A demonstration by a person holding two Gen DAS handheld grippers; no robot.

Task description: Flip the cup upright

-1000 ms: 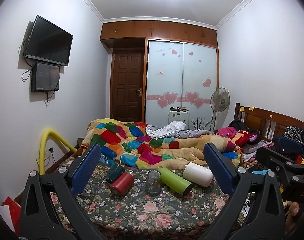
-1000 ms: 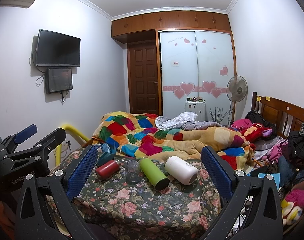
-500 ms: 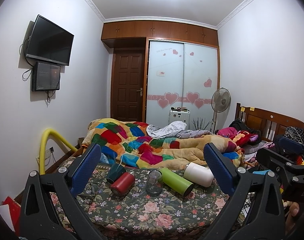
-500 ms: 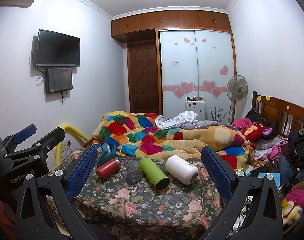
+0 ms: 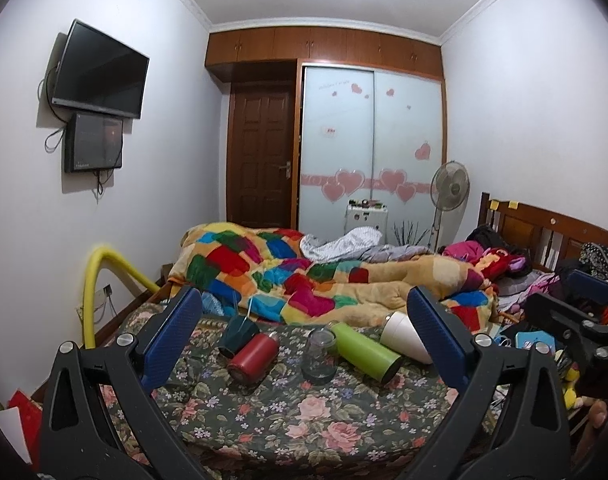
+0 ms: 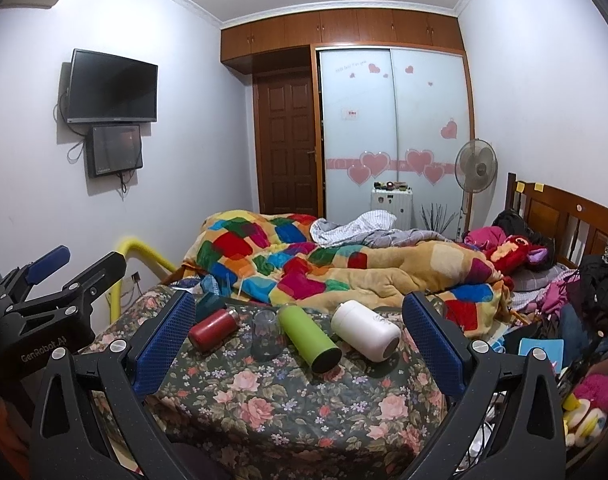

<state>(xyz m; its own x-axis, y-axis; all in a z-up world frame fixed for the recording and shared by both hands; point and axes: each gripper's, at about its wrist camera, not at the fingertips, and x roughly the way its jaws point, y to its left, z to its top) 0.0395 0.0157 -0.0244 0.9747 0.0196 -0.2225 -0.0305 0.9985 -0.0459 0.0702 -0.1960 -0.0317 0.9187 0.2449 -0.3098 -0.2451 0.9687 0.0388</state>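
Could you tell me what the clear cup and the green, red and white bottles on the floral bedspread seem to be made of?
Clear cup: glass or clear plastic; the floral pattern shows through it.
Green bottle: probably coated metal, matte with a dark end.
Red bottle: likely painted metal, satin sheen, silvery neck.
White bottle: plastic or coated metal, smooth and matte; I cannot tell which.

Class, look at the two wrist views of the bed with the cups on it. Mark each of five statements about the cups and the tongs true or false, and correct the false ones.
1. The green cup lies on its side. True.
2. The left tongs are shut on the red cup. False: they are open, short of every cup.
3. The white cup lies right of the green cup in the right wrist view. True.
4. The clear glass sits between the red and green cups. True.
5. The right tongs hold the white cup. False: they are open and hold nothing.
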